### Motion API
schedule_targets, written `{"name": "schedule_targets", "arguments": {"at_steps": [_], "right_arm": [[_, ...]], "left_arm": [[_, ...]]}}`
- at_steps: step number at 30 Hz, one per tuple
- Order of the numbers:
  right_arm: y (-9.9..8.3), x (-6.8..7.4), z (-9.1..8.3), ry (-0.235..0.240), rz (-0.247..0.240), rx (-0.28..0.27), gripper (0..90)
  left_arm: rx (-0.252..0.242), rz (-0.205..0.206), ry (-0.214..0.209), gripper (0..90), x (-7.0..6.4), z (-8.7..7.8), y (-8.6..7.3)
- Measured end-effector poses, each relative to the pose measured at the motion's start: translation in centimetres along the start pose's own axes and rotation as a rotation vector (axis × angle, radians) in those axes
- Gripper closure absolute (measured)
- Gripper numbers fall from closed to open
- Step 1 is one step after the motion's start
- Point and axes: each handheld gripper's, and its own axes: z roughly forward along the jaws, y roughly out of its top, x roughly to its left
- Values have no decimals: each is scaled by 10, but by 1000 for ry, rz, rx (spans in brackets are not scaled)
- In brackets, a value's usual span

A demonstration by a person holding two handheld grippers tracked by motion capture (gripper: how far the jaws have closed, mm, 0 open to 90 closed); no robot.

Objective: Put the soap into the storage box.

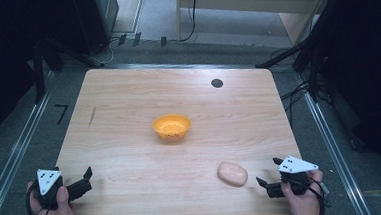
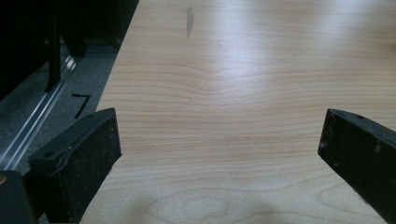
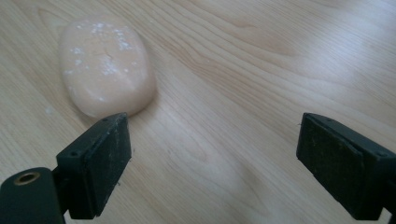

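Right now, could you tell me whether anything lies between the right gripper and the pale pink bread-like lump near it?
Nothing visible does. The right gripper is open, and only bare wooden table separates it from the pale pink bread-like lump, which lies just off its left finger.

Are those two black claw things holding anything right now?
No, nothing is held. The left gripper and right gripper are both open over bare table; the pale bread roll lies just ahead of the right one, ungripped.

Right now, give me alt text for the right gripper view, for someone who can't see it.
A pale pink bun lies on a wooden table, just beyond the left one of the right gripper's two black fingers. The fingers are spread wide with nothing between them.
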Motion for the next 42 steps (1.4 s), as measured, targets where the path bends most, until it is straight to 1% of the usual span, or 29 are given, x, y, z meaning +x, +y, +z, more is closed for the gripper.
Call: {"name": "schedule_targets", "arguments": {"at_steps": [5,7,12,14,16,19,23,27,32,35,39,42], "right_arm": [[10,1,6,47,-37,16,129],[13,2,8,58,-45,23,129],[21,7,15,89,-83,60,131],[24,7,17,104,-93,66,135],[27,8,18,117,-85,77,136],[33,10,21,136,-104,80,137],[40,12,23,147,-121,87,138],[46,15,26,159,-139,96,141],[53,18,29,193,-165,116,149],[57,19,30,212,-171,133,156],[64,23,32,236,-202,153,160],[69,25,34,250,-223,171,162]], "left_arm": [[4,13,-7,0,-1,1,0],[5,14,-8,0,-1,1,0],[5,11,-12,0,0,1,0],[5,9,-10,0,0,0,0],[2,2,-17,0,1,1,0],[3,4,-17,0,0,1,0],[6,11,-14,0,-1,1,0],[7,8,-19,0,0,1,0],[7,12,-17,0,0,1,0],[6,9,-19,0,0,1,0],[9,6,-18,0,0,1,0],[11,13,-19,0,0,1,0]]}}
